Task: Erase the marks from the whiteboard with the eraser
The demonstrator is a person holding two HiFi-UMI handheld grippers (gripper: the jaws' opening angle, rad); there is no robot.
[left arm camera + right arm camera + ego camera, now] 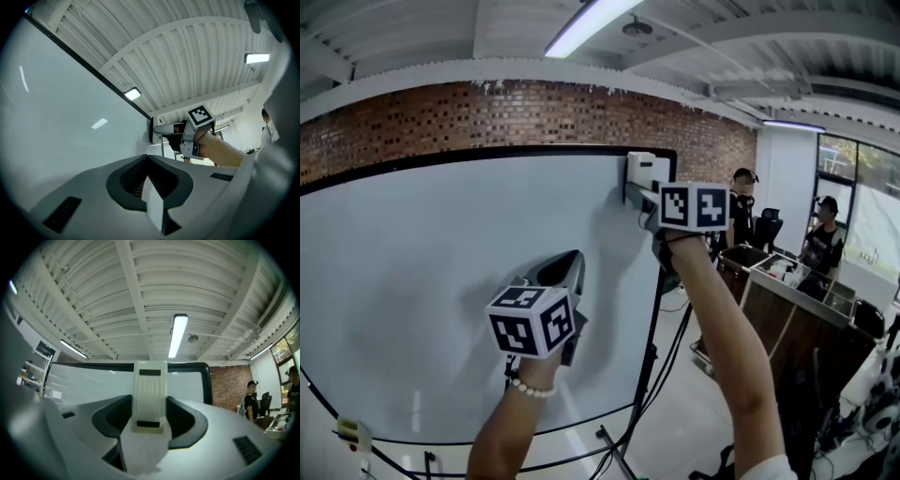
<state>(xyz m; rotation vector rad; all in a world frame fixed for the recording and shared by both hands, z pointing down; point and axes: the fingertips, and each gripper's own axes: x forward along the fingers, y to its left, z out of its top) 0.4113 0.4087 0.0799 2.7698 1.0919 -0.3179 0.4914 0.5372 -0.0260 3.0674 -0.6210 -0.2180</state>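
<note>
Position: the eraser [639, 168] is at the far right top corner of the whiteboard [441, 272], up against the black frame. The right gripper [635, 194] has its jaws clamped on it. In the right gripper view the eraser [150, 397] stands upright between the jaws, its cream ribbed back towards the camera.

Left gripper [573, 262]: low and left of the right one, near the board's middle. The left gripper view shows its jaws together with nothing between them.

Board condition: no marks can be made out on the white surface in any view. Glare and distance may hide faint ones.

Handling properties (judged):
- Weight: light. A small moulded block, no strain on a two-jaw hold.
- Body: stiff plastic shell. The ribs on the back should resist slipping.
- Wiping face: not visible here, probably soft felt that gives under pressure.
- Fragility: low.

Where to hold: grip across the two long plastic sides, around mid-length, as the jaws now sit. Keep the pads off the wiping face so that it lies flat on the board.

Caution: the board stands on a light stand [614, 450]. Hard pressure near the top corner may rock it, so press moderately and keep the eraser square to the surface
</note>
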